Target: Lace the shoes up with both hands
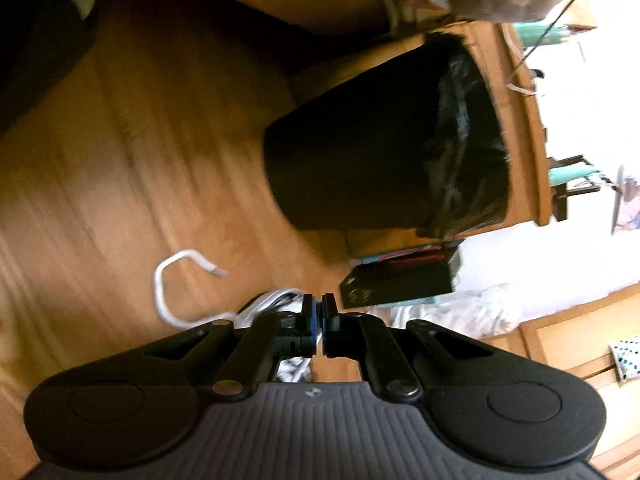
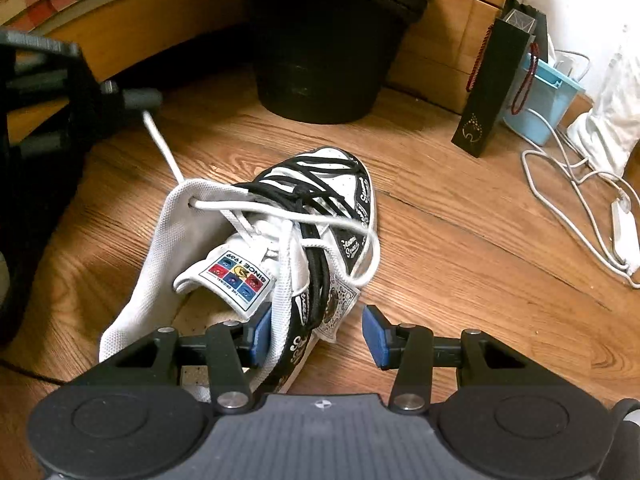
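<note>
**A:** so what are the two grippers doing here?

**B:** left gripper (image 1: 319, 312) has its jaws pinched fully together, blue pads pretty much touching. In its own wrist view it's rolled well over, so the whole scene sits sideways. From the right wrist camera you can see it up by the left edge, and the white lace (image 2: 162, 144) runs straight up into its tip, so it's clamped on that.

**A:** and the right one?

**B:** right gripper (image 2: 318, 330) is angled steeply down, jaws spread as wide as they go, pads pressing on nothing.
</note>
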`<state>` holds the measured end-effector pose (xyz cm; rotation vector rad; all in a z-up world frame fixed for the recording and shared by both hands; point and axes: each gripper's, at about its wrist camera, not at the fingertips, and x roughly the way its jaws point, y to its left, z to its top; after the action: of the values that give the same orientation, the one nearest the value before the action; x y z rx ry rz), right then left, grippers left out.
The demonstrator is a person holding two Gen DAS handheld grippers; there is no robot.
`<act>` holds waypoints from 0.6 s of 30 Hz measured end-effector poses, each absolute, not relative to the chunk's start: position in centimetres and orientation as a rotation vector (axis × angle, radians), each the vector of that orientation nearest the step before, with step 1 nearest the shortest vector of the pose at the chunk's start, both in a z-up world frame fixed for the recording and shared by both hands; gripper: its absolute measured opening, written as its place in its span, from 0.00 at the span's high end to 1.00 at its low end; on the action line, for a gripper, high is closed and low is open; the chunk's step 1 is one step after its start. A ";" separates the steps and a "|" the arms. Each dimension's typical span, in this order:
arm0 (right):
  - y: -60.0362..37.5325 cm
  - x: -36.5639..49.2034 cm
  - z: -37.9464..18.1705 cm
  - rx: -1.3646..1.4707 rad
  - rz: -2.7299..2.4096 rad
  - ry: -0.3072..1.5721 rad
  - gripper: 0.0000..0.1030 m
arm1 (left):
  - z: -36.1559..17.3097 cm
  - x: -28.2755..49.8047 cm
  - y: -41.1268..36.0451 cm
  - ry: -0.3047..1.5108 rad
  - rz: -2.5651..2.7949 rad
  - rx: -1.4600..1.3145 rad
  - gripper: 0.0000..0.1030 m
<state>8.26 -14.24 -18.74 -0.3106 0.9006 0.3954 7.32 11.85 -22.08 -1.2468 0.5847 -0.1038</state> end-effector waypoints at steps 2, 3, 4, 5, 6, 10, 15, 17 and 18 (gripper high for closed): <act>-14.2 8.2 -18.7 -0.317 0.399 0.896 0.51 | -21.2 7.6 12.4 0.564 -0.115 -1.259 0.98; -14.2 8.1 -18.7 -0.318 0.400 0.894 0.51 | -20.8 7.7 12.6 0.556 -0.117 -1.263 0.98; -14.3 8.1 -18.7 -0.315 0.399 0.894 0.51 | -20.4 7.8 12.9 0.549 -0.118 -1.266 0.98; -14.3 8.1 -18.7 -0.312 0.398 0.894 0.51 | -20.0 7.7 13.3 0.531 -0.117 -1.278 0.98; -14.3 8.1 -18.7 -0.310 0.397 0.893 0.51 | -19.5 7.5 13.8 0.509 -0.116 -1.295 0.98; -14.0 7.9 -18.7 -0.349 0.405 0.878 0.51 | -17.4 7.4 14.8 0.450 -0.127 -1.317 0.98; -14.0 7.9 -18.7 -0.371 0.412 0.878 0.51 | -15.0 7.4 14.1 0.416 -0.193 -1.324 0.98; -13.9 7.9 -18.7 -0.382 0.416 0.872 0.51 | -14.2 7.1 14.1 0.388 -0.198 -1.354 0.98; -13.9 7.9 -18.7 -0.387 0.416 0.868 0.51 | -13.8 7.0 14.2 0.375 -0.195 -1.362 0.98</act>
<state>7.87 -13.89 -18.71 -0.3874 0.8685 0.4159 7.04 14.16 -13.79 -1.3622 0.3752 -0.1949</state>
